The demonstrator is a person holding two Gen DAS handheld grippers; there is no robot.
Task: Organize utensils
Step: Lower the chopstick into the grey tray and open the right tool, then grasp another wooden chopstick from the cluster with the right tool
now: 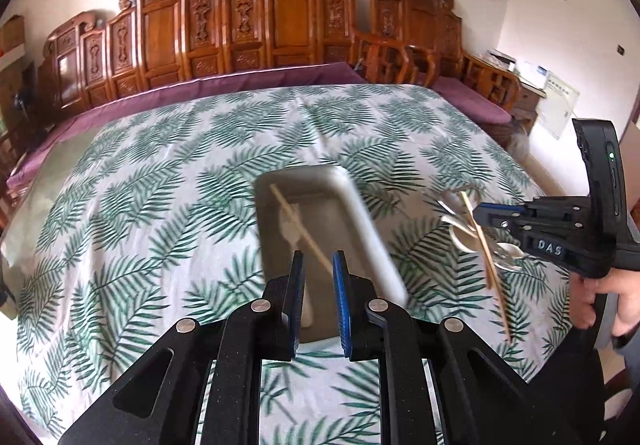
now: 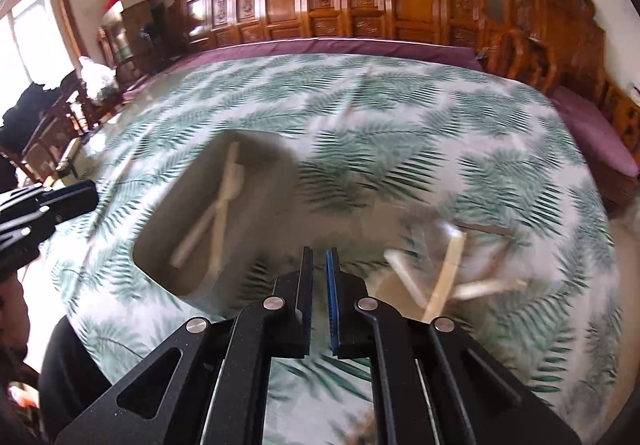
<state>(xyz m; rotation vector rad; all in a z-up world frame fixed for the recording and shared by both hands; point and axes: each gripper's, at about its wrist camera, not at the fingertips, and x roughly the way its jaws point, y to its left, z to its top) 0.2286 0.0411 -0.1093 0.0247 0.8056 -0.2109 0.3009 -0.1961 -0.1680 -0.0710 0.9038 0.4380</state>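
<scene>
While both grippers hang over a worktop covered by a leaf-print cloth, neither has anything between its pads. Left gripper: jaws drawn to a narrow gap, empty, pointing down at the near end of a grey rectangular tray. Just ahead of these jaws, inside the tray, lies one wooden chopstick, slanting from far left to near right, with a pale utensil beneath it that is too blurred to name. To the right of the left jaws, outside the tray and apart from it, a loose pile of utensils rests on the cloth: wooden chopsticks crossed over white spoons and some metal pieces. Right gripper, seen from the left wrist camera, reaches in from the right edge, its tips over that pile; a hand grips its handle.

In the right wrist view, the tray lies ahead and left of the right gripper, whose jaws are nearly closed and empty. Blurred utensils lie ahead and right of those jaws. At the far left edge the left gripper enters. Carved wooden seating lines the wall beyond the worktop.
</scene>
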